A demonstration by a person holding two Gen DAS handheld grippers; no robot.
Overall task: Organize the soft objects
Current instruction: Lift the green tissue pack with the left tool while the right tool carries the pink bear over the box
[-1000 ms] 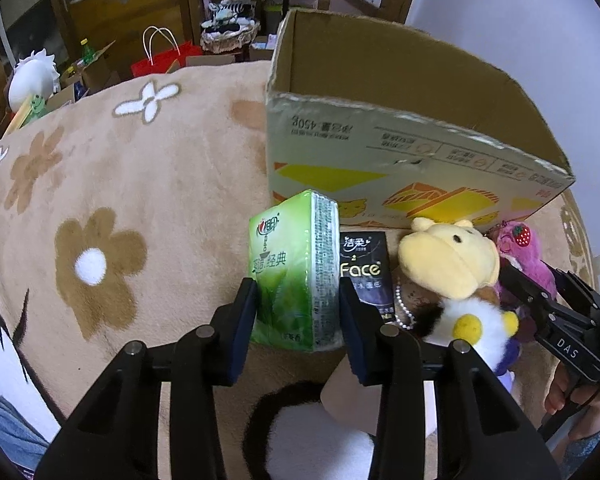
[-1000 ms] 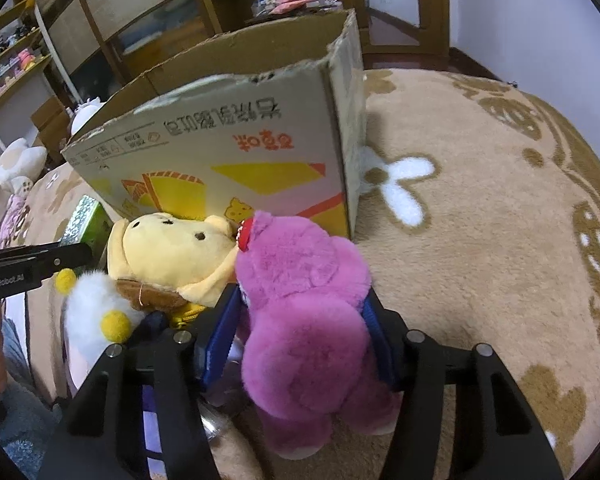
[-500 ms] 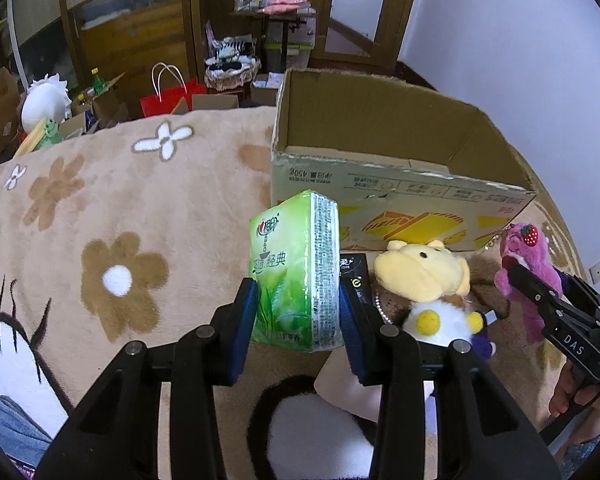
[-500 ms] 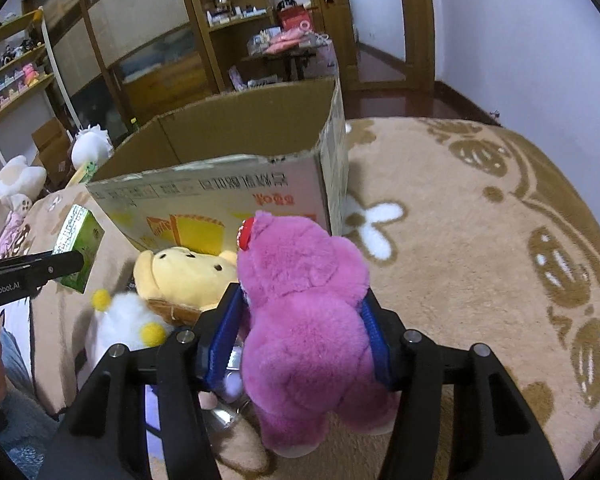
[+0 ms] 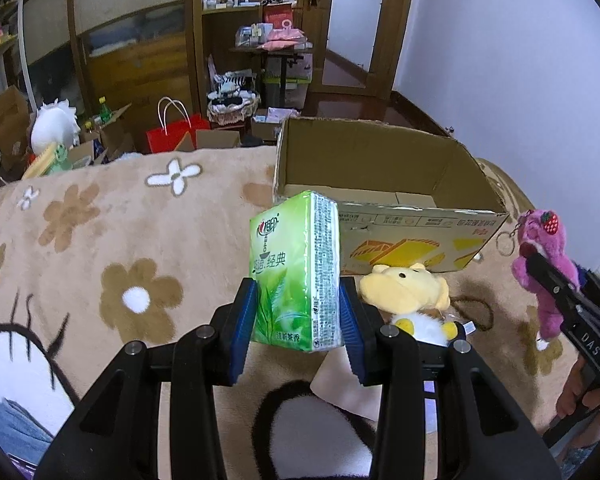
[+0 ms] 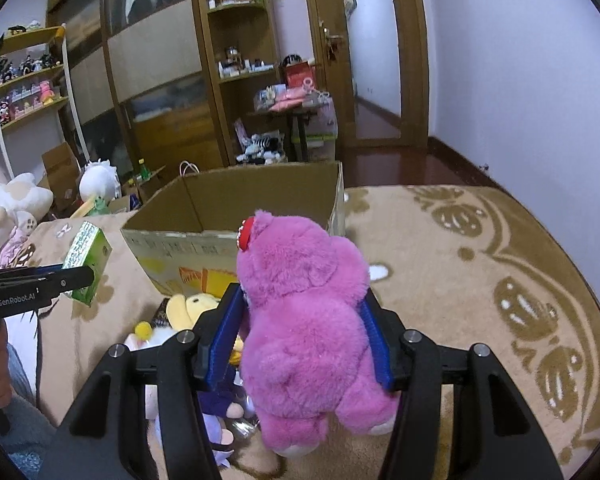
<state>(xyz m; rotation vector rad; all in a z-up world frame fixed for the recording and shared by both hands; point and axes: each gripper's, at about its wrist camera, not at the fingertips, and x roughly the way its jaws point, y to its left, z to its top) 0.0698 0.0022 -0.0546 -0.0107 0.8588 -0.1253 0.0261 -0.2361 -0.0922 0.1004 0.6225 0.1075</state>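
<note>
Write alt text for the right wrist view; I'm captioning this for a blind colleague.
The right gripper clamps a pink plush bear above a beige patterned blanket, facing an open cardboard box. A yellow plush lies below.

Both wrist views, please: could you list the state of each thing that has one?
Green plastic-wrapped tissue pack: upright, lifted, clamped in left tongs.
Pink furry plush bear: lifted, clamped in right tongs.
Brown cardboard box: open-topped, looks empty.
Yellow plush toy: lying on beige flowered blanket.
</note>
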